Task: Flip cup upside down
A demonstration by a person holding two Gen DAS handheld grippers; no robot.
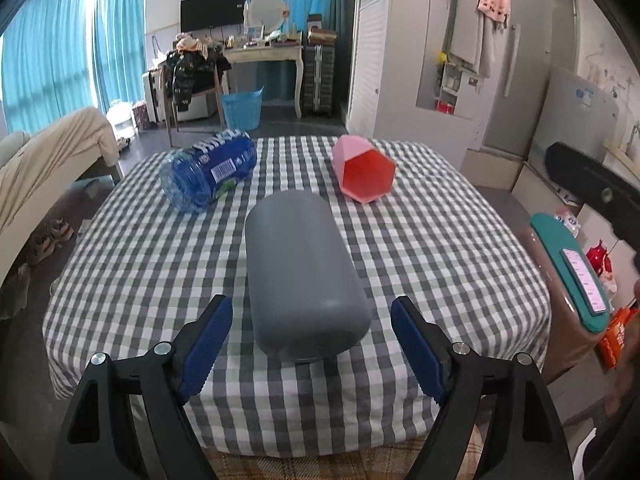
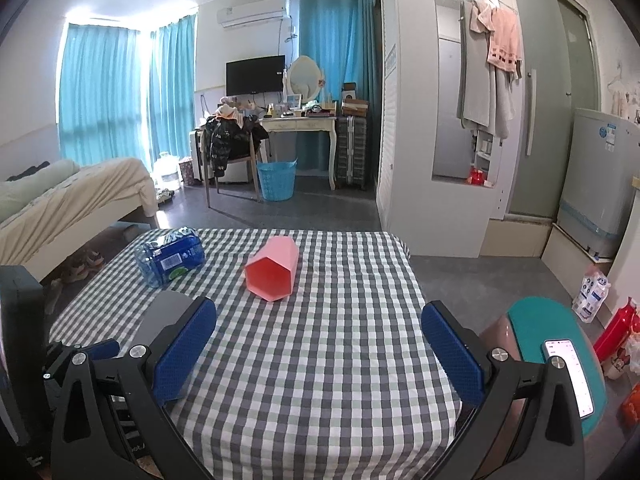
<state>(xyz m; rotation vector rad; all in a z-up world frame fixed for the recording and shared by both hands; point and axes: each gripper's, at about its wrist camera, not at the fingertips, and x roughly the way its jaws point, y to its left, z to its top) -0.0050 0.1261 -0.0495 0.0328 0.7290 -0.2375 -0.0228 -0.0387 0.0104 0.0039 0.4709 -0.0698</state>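
Note:
A grey cup (image 1: 302, 276) lies on its side on the checked tablecloth (image 1: 440, 248), its closed base toward me. My left gripper (image 1: 310, 344) is open, its blue pads on either side of the cup's near end, apart from it. In the right wrist view the grey cup (image 2: 168, 312) shows partly behind the left finger. My right gripper (image 2: 318, 352) is open and empty above the cloth (image 2: 340, 340). A pink hexagonal cup (image 1: 362, 172) lies on its side farther back, mouth toward me; it also shows in the right wrist view (image 2: 272, 270).
A blue-labelled water bottle (image 1: 208, 172) lies on its side at the back left of the table, also in the right wrist view (image 2: 170, 256). A teal-topped stool with a phone (image 2: 560, 360) stands right of the table. A bed (image 2: 60, 208) is at the left.

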